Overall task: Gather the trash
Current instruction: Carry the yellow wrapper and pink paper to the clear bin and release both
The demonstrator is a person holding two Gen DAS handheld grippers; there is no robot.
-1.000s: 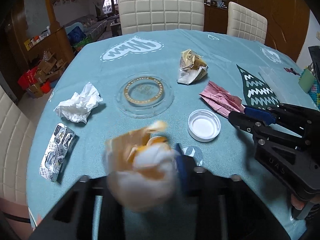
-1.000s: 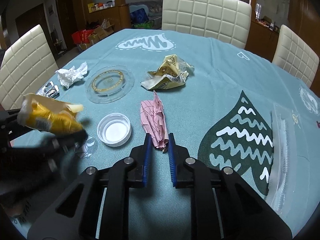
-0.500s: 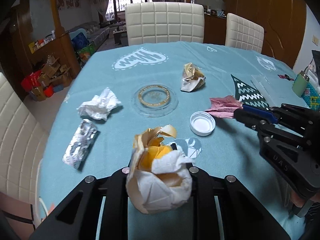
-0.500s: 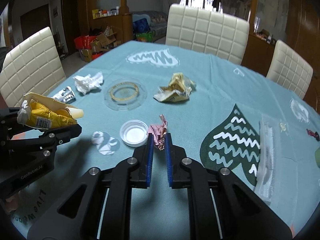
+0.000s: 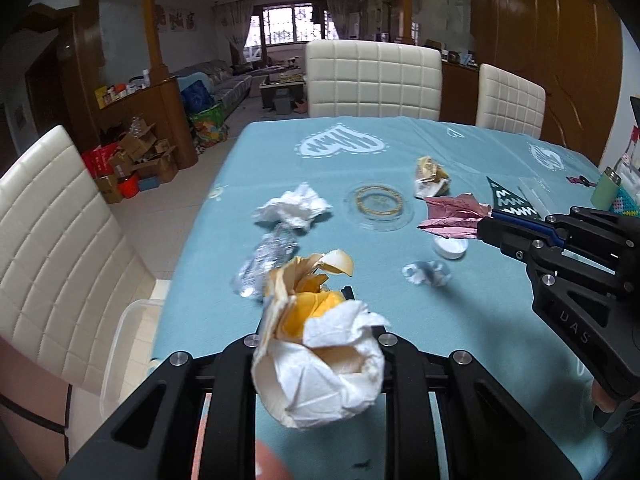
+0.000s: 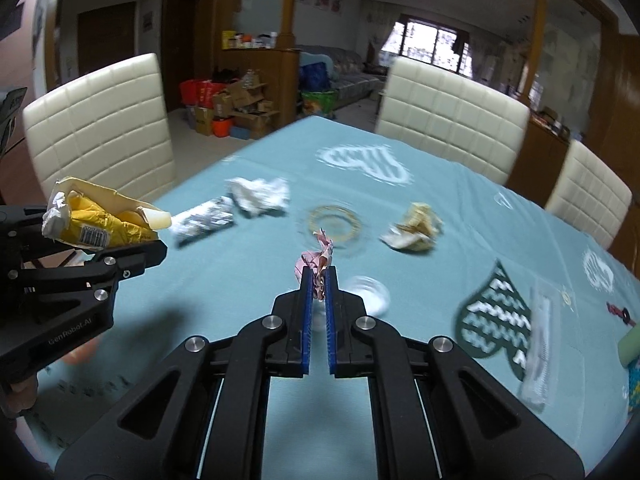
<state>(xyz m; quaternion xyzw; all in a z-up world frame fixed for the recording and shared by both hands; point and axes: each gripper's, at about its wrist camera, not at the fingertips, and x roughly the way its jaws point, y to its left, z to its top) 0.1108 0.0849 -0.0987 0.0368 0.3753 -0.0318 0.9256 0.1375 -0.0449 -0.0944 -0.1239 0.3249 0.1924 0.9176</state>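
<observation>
My left gripper (image 5: 316, 320) is shut on a crumpled yellow and white wrapper (image 5: 316, 344) and holds it above the table's near left corner; it also shows in the right wrist view (image 6: 100, 220). My right gripper (image 6: 317, 276) is shut on a pink crumpled paper (image 6: 318, 260), lifted off the cloth; the paper shows in the left wrist view (image 5: 452, 214). On the teal tablecloth (image 5: 400, 320) lie a white tissue (image 5: 294, 210), a foil blister pack (image 5: 264, 264), a tan crumpled wrapper (image 5: 430, 176), a white lid (image 5: 450, 246) and a clear film scrap (image 5: 424, 272).
A clear glass coaster (image 5: 378, 206) lies mid-table. A clear plastic bin (image 5: 128, 344) stands on the floor by the table's left edge. White chairs (image 5: 372, 80) surround the table. A green cup (image 5: 606, 192) and a clear sleeve (image 6: 536, 344) are at the right.
Both grippers have risen and pulled back from the table with their trash. The pink paper has lifted off the cloth. The views have swung left, toward the table's left edge.
</observation>
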